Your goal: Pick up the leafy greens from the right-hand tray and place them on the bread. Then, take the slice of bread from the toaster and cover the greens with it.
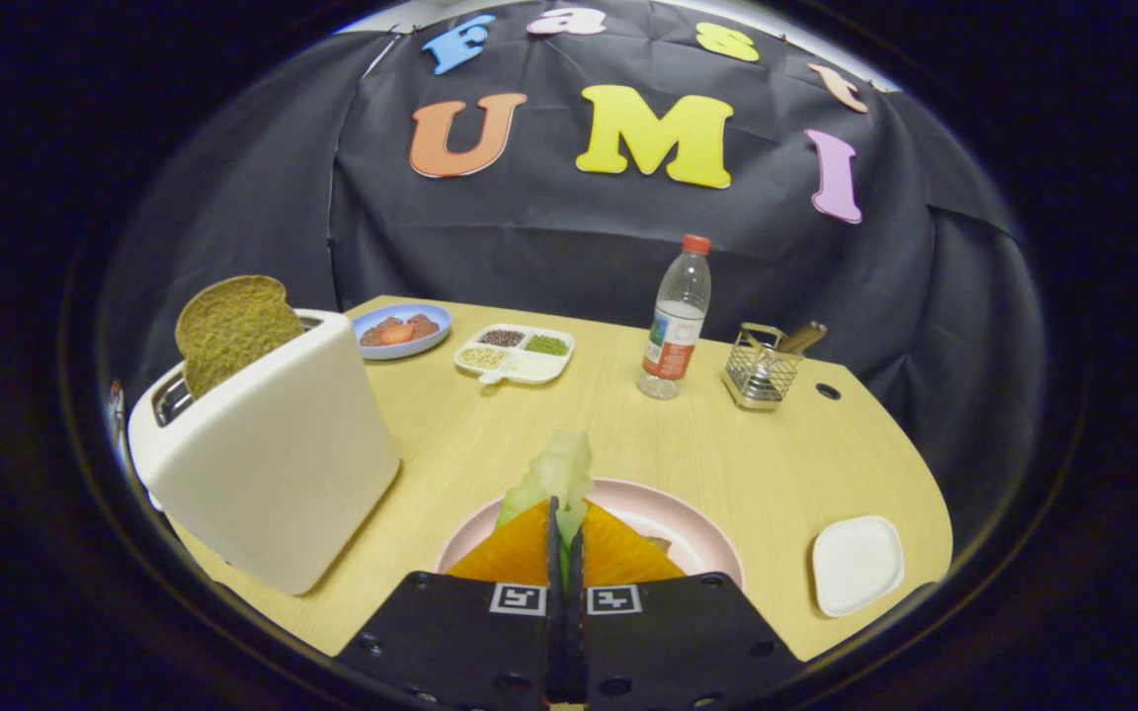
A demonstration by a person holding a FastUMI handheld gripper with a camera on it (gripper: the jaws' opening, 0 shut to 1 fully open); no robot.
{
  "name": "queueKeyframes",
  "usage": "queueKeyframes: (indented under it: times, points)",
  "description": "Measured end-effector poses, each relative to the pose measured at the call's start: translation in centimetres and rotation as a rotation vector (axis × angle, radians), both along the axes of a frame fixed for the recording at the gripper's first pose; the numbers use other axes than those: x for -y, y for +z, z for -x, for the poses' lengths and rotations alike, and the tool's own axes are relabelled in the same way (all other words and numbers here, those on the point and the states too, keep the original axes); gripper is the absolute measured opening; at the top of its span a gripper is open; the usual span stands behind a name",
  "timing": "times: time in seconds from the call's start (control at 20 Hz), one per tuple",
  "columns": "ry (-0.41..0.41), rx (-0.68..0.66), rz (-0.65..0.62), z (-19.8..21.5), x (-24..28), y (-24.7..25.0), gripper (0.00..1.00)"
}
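Light wood makes up the big table [549, 425], and it holds everything here. The white toaster [268, 459] stands on the table, off to the left of the fingers. A brown slice of bread [233, 326] sticks up out of its slot, standing on its edge and leaning a little to the left.

Just ahead of the fingers sits a round pink plate [673, 518]. The gripper [565, 533] hangs low over this plate and points straight ahead across the table. Its two fingers are squeezed together on the leafy greens [559, 474]. The greens are long and thin. They stick up and away from the fingertips, with the pale tip pointing toward the far side of the table. They are over the plate, and a bit of bread [658, 544] peeks out beside the right finger.

Beyond the plate stands a clear bottle [676, 321] with a red cap. To its right is a small wire basket [762, 370]. To its left lie a white tray with little sections [515, 354] and a blue dish [401, 331] of food. A small white tray [857, 565] lies to the right of the plate.
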State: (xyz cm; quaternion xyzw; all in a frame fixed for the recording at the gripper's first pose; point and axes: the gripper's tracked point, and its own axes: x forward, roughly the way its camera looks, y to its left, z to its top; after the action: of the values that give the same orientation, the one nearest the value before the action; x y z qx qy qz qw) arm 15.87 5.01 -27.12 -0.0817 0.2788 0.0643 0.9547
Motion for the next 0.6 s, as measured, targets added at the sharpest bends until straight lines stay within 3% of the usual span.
queueKeyframes:
  times: [0.25, 0.3, 0.4, 0.6]
  points:
    - [-0.030, -0.015, 0.001, -1.1, 2.0, -1.9, 0.02]
    - [-0.032, -0.017, 0.002, -1.1, 2.1, -2.3, 0.10]
    - [-0.034, -0.008, 0.018, -1.3, 2.5, -2.2, 0.13]
    - [-0.058, 0.044, 0.094, -1.3, 4.1, -1.4, 0.63]
